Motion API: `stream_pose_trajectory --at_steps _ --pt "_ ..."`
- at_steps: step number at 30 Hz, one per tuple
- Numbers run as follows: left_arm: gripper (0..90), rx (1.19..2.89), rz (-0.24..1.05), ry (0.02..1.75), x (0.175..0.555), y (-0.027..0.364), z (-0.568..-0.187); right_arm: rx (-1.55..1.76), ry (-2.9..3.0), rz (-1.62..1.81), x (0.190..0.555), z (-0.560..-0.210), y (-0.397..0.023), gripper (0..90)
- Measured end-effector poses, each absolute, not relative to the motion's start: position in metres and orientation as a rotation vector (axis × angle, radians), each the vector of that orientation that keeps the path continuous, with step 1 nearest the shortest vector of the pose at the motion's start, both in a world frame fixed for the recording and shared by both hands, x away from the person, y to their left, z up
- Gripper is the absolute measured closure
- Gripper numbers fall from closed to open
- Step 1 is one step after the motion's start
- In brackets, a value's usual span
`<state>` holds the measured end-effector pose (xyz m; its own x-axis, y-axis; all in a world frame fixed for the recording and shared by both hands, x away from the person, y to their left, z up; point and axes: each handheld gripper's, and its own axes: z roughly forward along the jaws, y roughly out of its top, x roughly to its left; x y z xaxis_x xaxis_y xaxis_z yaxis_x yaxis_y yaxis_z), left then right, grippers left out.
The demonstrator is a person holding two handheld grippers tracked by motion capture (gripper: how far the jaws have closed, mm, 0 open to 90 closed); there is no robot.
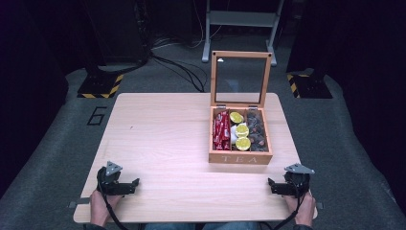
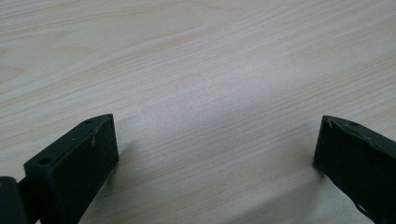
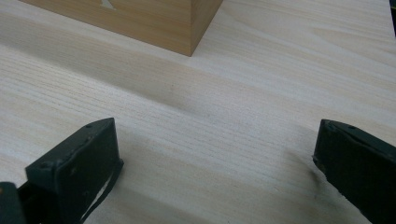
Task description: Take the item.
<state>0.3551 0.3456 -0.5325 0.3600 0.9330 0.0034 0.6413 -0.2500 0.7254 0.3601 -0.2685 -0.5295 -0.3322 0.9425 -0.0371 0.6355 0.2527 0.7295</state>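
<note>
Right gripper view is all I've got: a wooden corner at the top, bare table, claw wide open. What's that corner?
Observer: It's the near right corner of a wooden tea box, seen from the high view, with TEA on its front.
Operator: Lid on?
Observer: No, the glass-paned lid stands open, upright at the back.
Operator: Contents?
Observer: Three compartments: red packets on the left, yellow-topped pods in the middle, dark items on the right.
Operator: Left claw?
Observer: The left claw is open over bare table, near the front left edge, held by a hand.
</note>
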Motion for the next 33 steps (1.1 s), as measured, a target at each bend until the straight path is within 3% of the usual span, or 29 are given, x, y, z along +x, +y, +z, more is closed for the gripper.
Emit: stream_pose_trajectory --at_steps 33 --pt "0.2 1.950 0.536 1.182 0.382 0.305 -0.470 1.441 2.082 0.875 0.365 -0.530 -0.271 0.0"
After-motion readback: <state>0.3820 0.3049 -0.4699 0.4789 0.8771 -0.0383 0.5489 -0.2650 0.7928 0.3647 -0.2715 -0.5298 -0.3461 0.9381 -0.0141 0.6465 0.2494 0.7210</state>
